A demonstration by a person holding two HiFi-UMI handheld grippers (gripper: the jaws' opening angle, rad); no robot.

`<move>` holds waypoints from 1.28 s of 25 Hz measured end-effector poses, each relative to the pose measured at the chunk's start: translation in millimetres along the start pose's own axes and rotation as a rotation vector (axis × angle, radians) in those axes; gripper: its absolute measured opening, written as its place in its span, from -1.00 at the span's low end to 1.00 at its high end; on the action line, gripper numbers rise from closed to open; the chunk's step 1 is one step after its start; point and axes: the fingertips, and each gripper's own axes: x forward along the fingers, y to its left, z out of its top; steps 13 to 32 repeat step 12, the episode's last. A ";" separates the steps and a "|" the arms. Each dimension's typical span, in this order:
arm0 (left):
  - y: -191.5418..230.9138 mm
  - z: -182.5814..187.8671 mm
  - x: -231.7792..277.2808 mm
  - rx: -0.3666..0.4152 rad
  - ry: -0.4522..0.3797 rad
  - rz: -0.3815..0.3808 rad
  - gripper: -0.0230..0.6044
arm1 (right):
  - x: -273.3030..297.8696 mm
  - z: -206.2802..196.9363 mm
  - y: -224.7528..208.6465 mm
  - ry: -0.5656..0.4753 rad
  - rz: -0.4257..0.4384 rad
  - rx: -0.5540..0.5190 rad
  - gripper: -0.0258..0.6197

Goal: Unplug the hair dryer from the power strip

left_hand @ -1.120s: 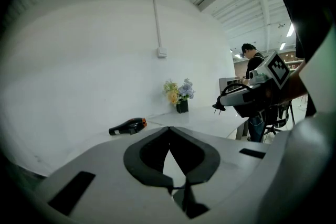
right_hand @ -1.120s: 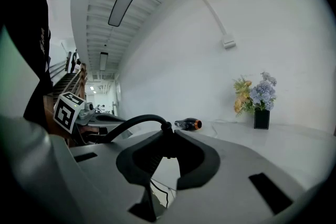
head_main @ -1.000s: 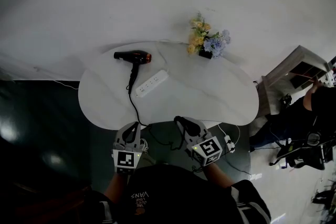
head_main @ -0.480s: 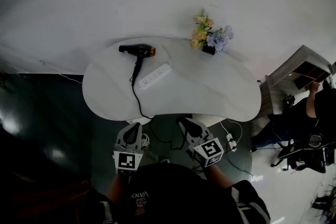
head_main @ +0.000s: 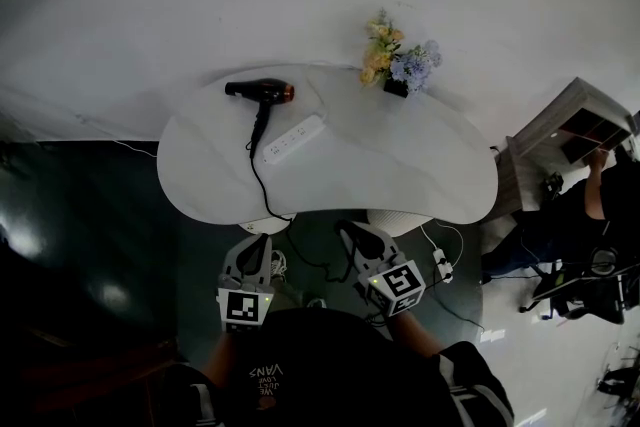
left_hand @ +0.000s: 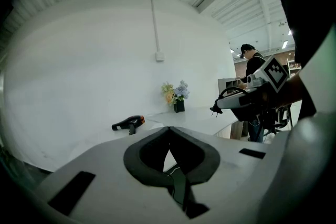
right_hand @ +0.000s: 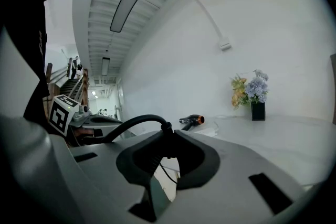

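Since a second ago the worktop [head_main: 420,175] and everything on it have slid a little higher in the head view, so the gap between the gripper tips and its near edge has widened.

In its own view the left gripper [left_hand: 169,136] has its jaws closed tip to tip, with nothing between them. The right gripper [right_hand: 168,141] looks drawn together at the tips too, and it also holds nothing. Both sit in the lower middle of the head view, short of the worktop and touching nothing on it.

Further out, the power strip [head_main: 292,138] lies slantwise left of centre. The black hair dryer [head_main: 258,92] is just above it, toward the upper left. Its cord [head_main: 256,180] passes the strip's left end and drops over the near edge. At this size I cannot tell whether a plug sits in the strip. The picture fits a plug still seated and waiting to be pulled, and equally one already out with the cord hanging loose.

If the plug is still seated, my judgement is that one gripper should hold the light strip down. The other should take the plug's body, not the cord, and draw it straight out of the socket.
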 end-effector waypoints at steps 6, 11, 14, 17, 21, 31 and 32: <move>0.1 -0.6 1.1 0.005 0.012 -0.006 -0.87 | 0.2 1.3 -1.1 0.000 -0.006 0.000 -0.70; 1.5 -2.1 4.0 0.002 0.014 -0.009 -0.87 | 2.8 0.8 -2.5 0.002 -0.007 0.003 -0.70; 1.5 -2.6 5.1 0.001 0.014 -0.010 -0.87 | 3.5 0.7 -3.3 0.002 -0.007 0.004 -0.70; 1.5 -2.6 5.1 0.001 0.014 -0.010 -0.87 | 3.5 0.7 -3.3 0.002 -0.007 0.004 -0.70; 1.5 -2.6 5.1 0.001 0.014 -0.010 -0.87 | 3.5 0.7 -3.3 0.002 -0.007 0.004 -0.70; 1.5 -2.6 5.1 0.001 0.014 -0.010 -0.87 | 3.5 0.7 -3.3 0.002 -0.007 0.004 -0.70; 1.5 -2.6 5.1 0.001 0.014 -0.010 -0.87 | 3.5 0.7 -3.3 0.002 -0.007 0.004 -0.70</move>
